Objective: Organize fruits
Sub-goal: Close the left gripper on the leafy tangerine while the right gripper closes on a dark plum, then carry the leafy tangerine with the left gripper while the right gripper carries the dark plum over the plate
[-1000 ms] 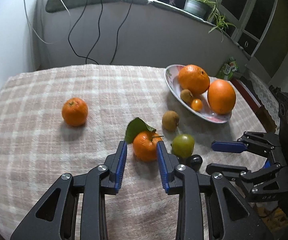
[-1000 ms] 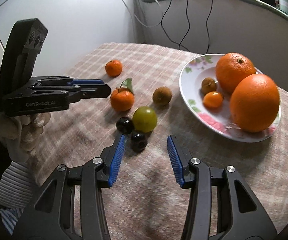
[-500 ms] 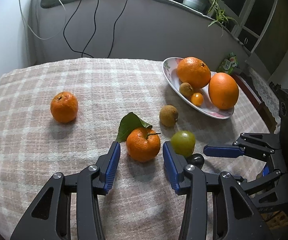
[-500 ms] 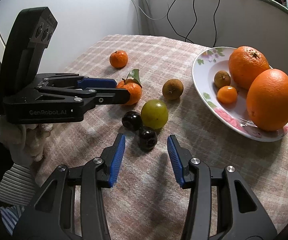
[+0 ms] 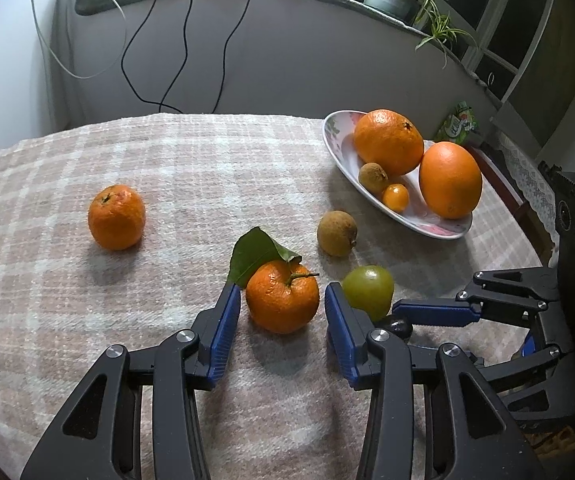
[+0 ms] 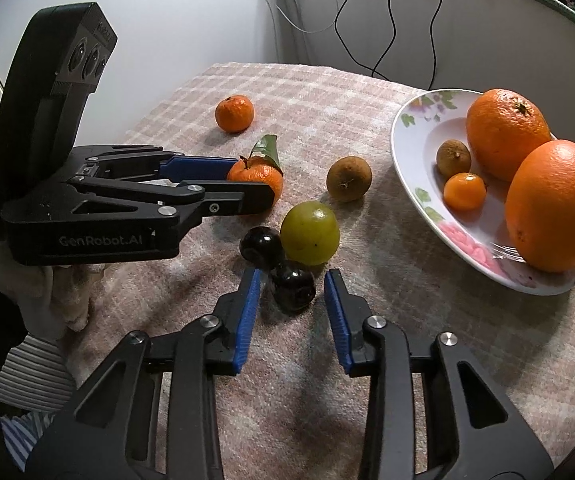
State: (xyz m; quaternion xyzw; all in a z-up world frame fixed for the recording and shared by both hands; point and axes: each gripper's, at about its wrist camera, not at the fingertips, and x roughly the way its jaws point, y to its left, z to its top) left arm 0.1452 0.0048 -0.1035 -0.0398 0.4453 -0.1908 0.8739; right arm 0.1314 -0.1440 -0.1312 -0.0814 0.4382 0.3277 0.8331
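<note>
We see the surface under a checked cloth, and a plate with two big oranges. Our left gripper stands partly open around the leafy mandarin, the pads not touching it. Our right gripper is closing around a dark cherry; small gaps remain. A green fruit lies just behind.
</note>
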